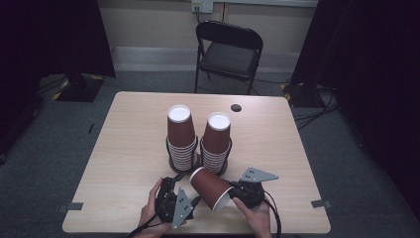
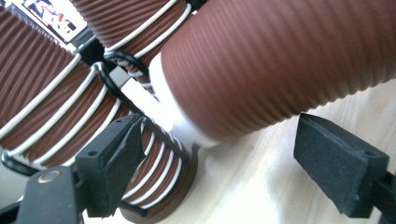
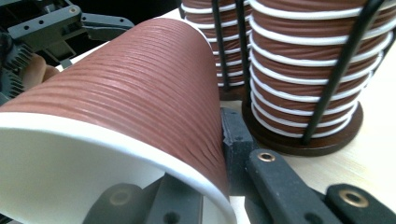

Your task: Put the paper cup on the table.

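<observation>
A brown paper cup (image 1: pixel 210 189) is gripped at its rim by the right hand-held gripper (image 1: pixel 233 195), one jaw inside the mouth, one outside. The cup is held tilted, its long axis running from the rim up and away to its closed base, which points at the two stacks of cups (image 1: pixel 198 144). The left hand-held gripper (image 1: pixel 190 201) is seen just beside it, jaws apart, nothing between them. Beyond, the pale wooden surface (image 1: pixel 129 129), then a folding chair (image 1: pixel 228 49) and dark curtains.
</observation>
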Action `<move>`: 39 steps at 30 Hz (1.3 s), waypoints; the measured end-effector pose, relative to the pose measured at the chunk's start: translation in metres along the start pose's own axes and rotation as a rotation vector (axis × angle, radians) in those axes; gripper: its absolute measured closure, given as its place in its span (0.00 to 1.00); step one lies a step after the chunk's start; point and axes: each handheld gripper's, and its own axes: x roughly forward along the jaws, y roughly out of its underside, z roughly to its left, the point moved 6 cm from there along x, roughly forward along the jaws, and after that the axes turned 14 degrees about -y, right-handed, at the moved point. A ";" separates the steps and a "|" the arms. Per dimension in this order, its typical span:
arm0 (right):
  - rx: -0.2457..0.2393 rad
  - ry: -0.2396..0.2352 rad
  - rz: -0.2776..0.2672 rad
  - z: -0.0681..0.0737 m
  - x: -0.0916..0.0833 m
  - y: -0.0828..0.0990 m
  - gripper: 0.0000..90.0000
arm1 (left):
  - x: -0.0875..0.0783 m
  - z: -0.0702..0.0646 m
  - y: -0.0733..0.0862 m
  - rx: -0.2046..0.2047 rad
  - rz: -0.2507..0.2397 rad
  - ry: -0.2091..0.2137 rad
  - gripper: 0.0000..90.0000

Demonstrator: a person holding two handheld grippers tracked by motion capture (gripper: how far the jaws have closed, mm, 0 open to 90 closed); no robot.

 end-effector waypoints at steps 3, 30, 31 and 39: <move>0.002 -0.005 0.008 0.001 0.001 -0.002 0.96 | 0.001 -0.005 -0.001 0.023 0.000 -0.011 0.17; 0.056 -0.069 0.119 0.008 0.017 -0.014 0.96 | 0.004 -0.009 -0.005 0.170 -0.020 -0.086 0.03; 0.056 -0.069 0.119 0.008 0.017 -0.014 0.96 | 0.005 -0.009 -0.006 0.166 -0.023 -0.083 0.03; 0.072 -0.060 0.143 0.010 0.025 -0.024 0.98 | 0.003 -0.014 -0.015 0.141 -0.062 -0.048 0.07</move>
